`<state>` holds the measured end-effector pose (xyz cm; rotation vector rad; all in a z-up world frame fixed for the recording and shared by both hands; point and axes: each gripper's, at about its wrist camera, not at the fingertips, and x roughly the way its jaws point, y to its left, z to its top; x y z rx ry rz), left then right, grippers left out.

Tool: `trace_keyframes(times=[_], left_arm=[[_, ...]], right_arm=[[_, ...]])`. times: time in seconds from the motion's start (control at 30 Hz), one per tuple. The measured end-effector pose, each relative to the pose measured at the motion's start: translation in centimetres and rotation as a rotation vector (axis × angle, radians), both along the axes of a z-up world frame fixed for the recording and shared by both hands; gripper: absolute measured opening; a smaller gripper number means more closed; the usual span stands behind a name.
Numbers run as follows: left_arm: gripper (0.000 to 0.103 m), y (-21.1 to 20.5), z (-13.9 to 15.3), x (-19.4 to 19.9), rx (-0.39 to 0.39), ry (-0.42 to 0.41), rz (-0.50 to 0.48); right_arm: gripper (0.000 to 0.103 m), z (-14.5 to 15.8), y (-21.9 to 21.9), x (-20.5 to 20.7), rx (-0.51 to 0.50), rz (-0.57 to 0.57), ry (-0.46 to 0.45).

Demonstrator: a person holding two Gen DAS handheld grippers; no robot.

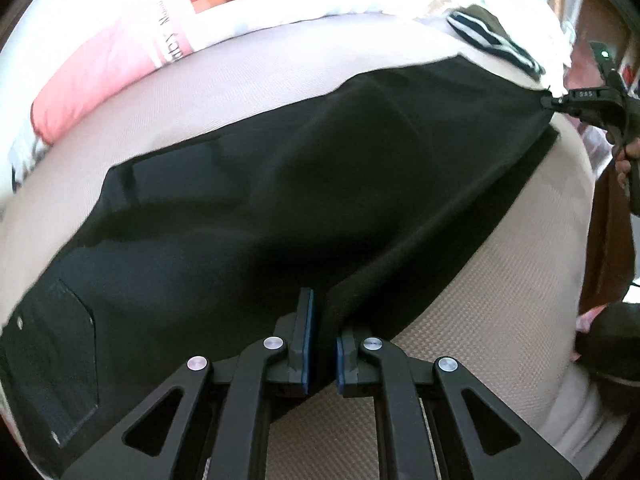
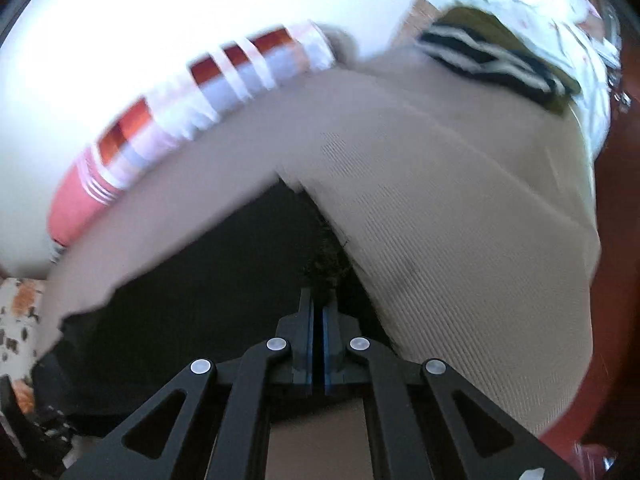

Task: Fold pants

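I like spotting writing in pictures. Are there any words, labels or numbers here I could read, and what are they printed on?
"DAS" or "0AS", small white characters, uncertain: on the right gripper, seen from the left wrist camera.
A line of pale lettering, sideways, too blurred to read: on the pink and white bedding.
Nothing readable on the black pants or in the right wrist view.

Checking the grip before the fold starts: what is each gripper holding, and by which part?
Both hold the black pants: the left gripper pinches a near edge, the right gripper clamps a far corner of the fabric.
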<state>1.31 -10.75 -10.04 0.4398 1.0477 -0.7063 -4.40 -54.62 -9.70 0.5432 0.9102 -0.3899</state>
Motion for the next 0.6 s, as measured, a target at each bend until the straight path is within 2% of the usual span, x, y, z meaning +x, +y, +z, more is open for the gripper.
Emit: trace_keyframes(times=[0.07, 0.2, 0.33, 0.37, 0.43, 0.5, 0.57, 0.6], left_arm=[[0.010, -0.2, -0.1, -0.2, 0.010, -0.020, -0.026], [0.012, 0.3, -0.1, -0.2, -0.009, 0.003, -0.030], [0.013, 0.4, -0.1, -0.1, -0.020, 0.017, -0.038], [0.016, 0.5, 0.0, 0.1, -0.031, 0.039, -0.034], [0.023, 1.0, 0.3, 0.8, -0.072, 0.110, -0.020], [0.030, 1.7, 1.3, 1.4, -0.138, 0.173, -0.022], [0.045, 2.4, 2.4, 1.8, -0.190, 0.186, -0.026], [0.047, 2.7, 2.9, 2.1, -0.212, 0.185, -0.024]], right_arm=[[0.001, -1.8, -0.3, -0.8, 0.017, -0.016, 0.029], [0.001, -1.5, -0.4, -1.4, 0.038, -0.048, 0.014], [0.002, -1.5, -0.5, -0.9, 0.035, -0.028, 0.038], [0.005, -1.2, -0.6, -0.8, 0.052, -0.029, 0.038], [0.025, -0.4, -0.9, -0.8, 0.037, -0.039, 0.047], [0.027, 1.0, -1.4, -0.6, 0.011, -0.022, 0.036], [0.027, 2.4, -2.1, 0.4, 0.015, 0.019, 0.004], [0.027, 2.8, -2.3, 1.2, 0.022, 0.040, -0.001]])
